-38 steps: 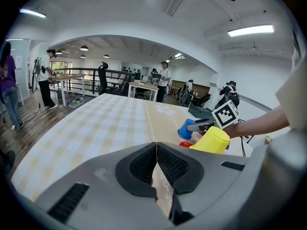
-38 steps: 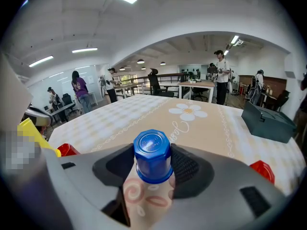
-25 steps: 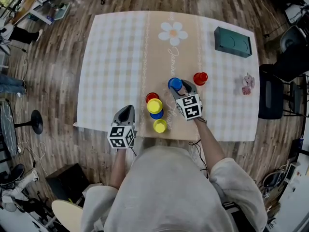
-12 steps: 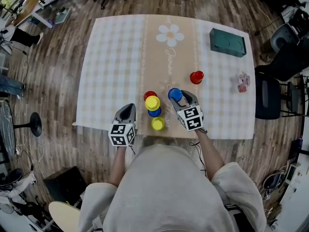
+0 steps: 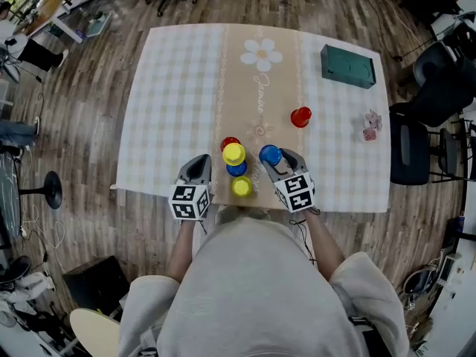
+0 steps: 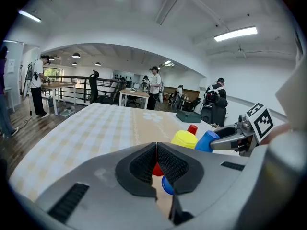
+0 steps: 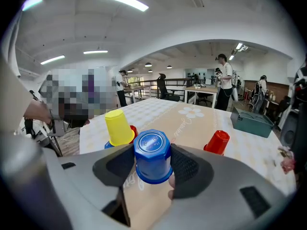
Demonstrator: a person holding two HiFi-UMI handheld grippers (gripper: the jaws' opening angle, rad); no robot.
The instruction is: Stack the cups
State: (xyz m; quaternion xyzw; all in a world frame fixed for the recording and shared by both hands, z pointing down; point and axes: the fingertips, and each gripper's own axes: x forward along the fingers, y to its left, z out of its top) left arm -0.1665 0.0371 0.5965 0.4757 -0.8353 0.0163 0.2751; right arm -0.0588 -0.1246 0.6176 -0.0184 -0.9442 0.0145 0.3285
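Note:
My right gripper is shut on an upturned blue cup and holds it just above the tan runner; in the right gripper view the blue cup fills the gap between the jaws. Left of it, a yellow cup sits on another blue cup, with a red cup right behind them. A second yellow cup stands near the table's front edge. A lone red cup stands further back right. My left gripper is shut and empty, left of the cluster.
The table has a checked cloth and a flower-print runner. A dark green box lies at the far right corner, and a small pink object sits near the right edge. Office chairs stand beside the table's right side.
My right gripper has carried the blue cup back toward me, away from the lone red cup and level with the stack. The left gripper has barely moved.

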